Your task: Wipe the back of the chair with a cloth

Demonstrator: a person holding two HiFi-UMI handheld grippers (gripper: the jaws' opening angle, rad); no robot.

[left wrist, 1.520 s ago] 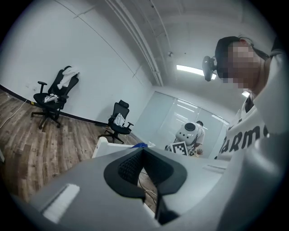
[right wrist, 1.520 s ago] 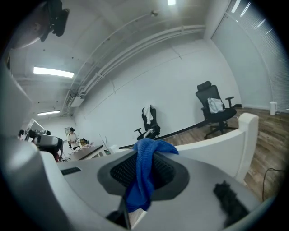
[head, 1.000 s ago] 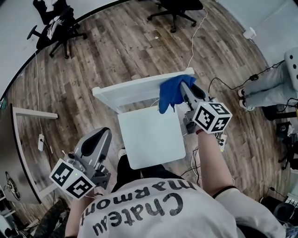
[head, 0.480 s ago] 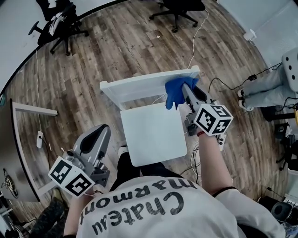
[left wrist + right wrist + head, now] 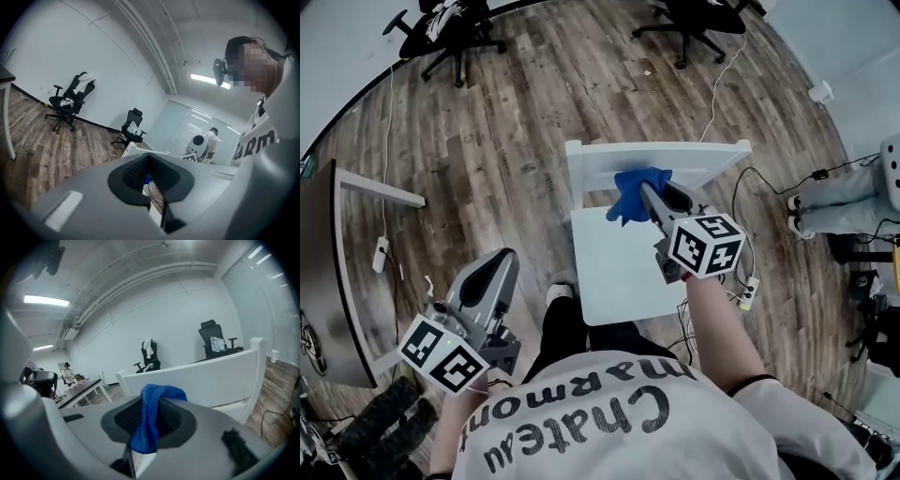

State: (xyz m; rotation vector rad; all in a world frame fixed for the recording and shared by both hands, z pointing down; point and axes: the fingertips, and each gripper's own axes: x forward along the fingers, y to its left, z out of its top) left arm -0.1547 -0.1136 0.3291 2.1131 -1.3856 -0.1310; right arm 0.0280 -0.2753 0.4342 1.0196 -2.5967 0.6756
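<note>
The blue cloth (image 5: pixel 633 190) lay bunched against the white chair back (image 5: pixel 703 157), at 12 o'clock from the seat (image 5: pixel 619 272). The right gripper (image 5: pixel 649 195) had its jaws clamped on it (a fold draped over the pads). The left gripper (image 5: pixel 492 272), jaws together and empty, hung at 8 o'clock from the chair over the wooden floor (image 5: pixel 487 141).

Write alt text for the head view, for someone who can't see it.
Seen from above, the right claw pinches a crumpled blue cloth at the back rail of a white wooden chair on a wood-plank floor. The left claw hangs empty beside the person's body, away from the chair.
</note>
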